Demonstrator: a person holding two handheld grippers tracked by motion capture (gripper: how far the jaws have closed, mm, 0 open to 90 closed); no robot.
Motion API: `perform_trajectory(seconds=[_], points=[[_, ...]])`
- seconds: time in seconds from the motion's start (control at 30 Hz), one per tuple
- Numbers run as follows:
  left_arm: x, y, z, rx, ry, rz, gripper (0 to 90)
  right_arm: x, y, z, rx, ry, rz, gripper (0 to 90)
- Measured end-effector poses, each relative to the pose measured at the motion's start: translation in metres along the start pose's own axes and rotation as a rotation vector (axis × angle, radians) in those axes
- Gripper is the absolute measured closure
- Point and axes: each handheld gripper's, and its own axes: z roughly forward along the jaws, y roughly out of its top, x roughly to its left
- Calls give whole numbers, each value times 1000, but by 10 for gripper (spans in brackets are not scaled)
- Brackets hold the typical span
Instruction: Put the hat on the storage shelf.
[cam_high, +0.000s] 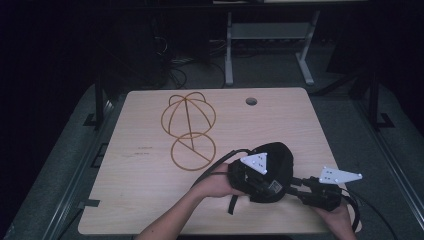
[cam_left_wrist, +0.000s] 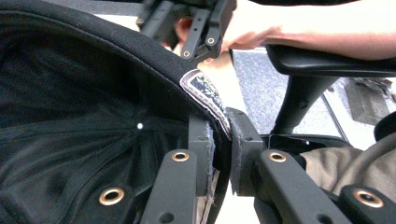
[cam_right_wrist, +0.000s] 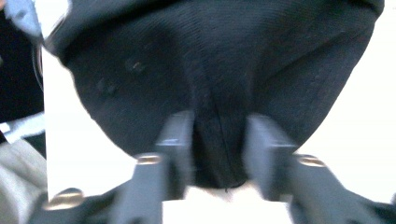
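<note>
black cap (cam_high: 272, 167) sits at the near right part of the table (cam_high: 140, 200), just right of and nearer than the gold wire stand (cam_high: 189, 131). left gripper (cam_high: 250, 181) has its jaws clamped on the cap's rim, pads (cam_left_wrist: 201, 154) pressed on the fabric edge. right gripper (cam_high: 300, 187) comes in from the cap's right side; jaws straddle a fold of the crown and look like they pinch it, blurry though.

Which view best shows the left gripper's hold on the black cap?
The left gripper view: the left gripper is shut on the black cap at its rim. The high view shows the cap whole but hides the contact; the right gripper view shows its outer fabric.
</note>
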Motion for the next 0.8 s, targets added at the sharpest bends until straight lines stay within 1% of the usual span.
perform_trajectory(seconds=[0.03, 0.07, 0.1, 0.13, 0.23, 0.27, 0.3, 0.33, 0.37, 0.4, 0.43, 0.47, 0.5, 0.53, 0.57, 0.6, 0.63, 0.67, 0.7, 0.73, 0.77, 0.8], points=[[1, -1, -1, 2, 11, 1, 811, 0, 0, 0, 0, 0, 0, 724], [1, -1, -2, 3, 16, -3, 811, 4, 1, -1, -4, -7, -24, 827], [1, -1, -4, 6, 23, 4, 811, 6, 1, -1, -7, -10, -36, 851], [1, -1, -4, 6, 27, 9, 811, 6, 1, 0, -6, -11, -40, 870], [-1, 0, -4, 10, 29, 18, 811, 6, 1, 0, -8, -9, -43, 869], [-3, 0, -5, 10, 31, 23, 812, 5, 1, 1, -11, 13, -34, 683], [-3, 0, -5, 10, 31, 23, 812, 5, 1, 1, -11, 13, -34, 683], [-3, 0, -5, 13, 25, 25, 811, 1, 1, 6, 1, 15, 26, 383], [-3, 0, -5, 13, 25, 25, 812, 1, 1, 6, 1, 15, 26, 383], [-3, 1, -5, 15, 18, 27, 812, -1, 1, 12, 23, 24, 50, 294], [-3, 1, -5, 20, 17, 30, 812, 0, 2, 13, 28, 16, 34, 266], [-3, 1, -5, 20, 17, 30, 812, 0, 2, 13, 28, 16, 34, 266], [-4, 1, -5, 21, 18, 31, 812, 1, 6, 15, 31, -3, 16, 293], [-3, 2, -6, 23, 17, 35, 812, 0, 8, 15, 36, -3, 10, 355], [-3, 2, -6, 23, 17, 35, 812, 0, 8, 15, 36, -3, 10, 355], [-2, 3, -7, 19, 17, 36, 812, 0, 9, 16, 21, 29, -2, 532], [-2, 3, -7, 19, 17, 36, 813, 0, 9, 16, 21, 29, -2, 532], [-2, 4, -7, 19, 18, 35, 813, 0, 9, 18, 33, 37, -28, 735], [-2, 4, -7, 19, 18, 35, 812, 0, 9, 18, 33, 37, -28, 735], [-1, 5, -8, 21, 19, 35, 812, 1, 9, 18, 36, 38, -39, 795], [-1, 5, -8, 20, 22, 36, 813, 1, 9, 19, 28, 36, -51, 850], [0, 5, -10, 15, 29, 29, 812, 2, 9, 17, 21, 36, -50, 883]])
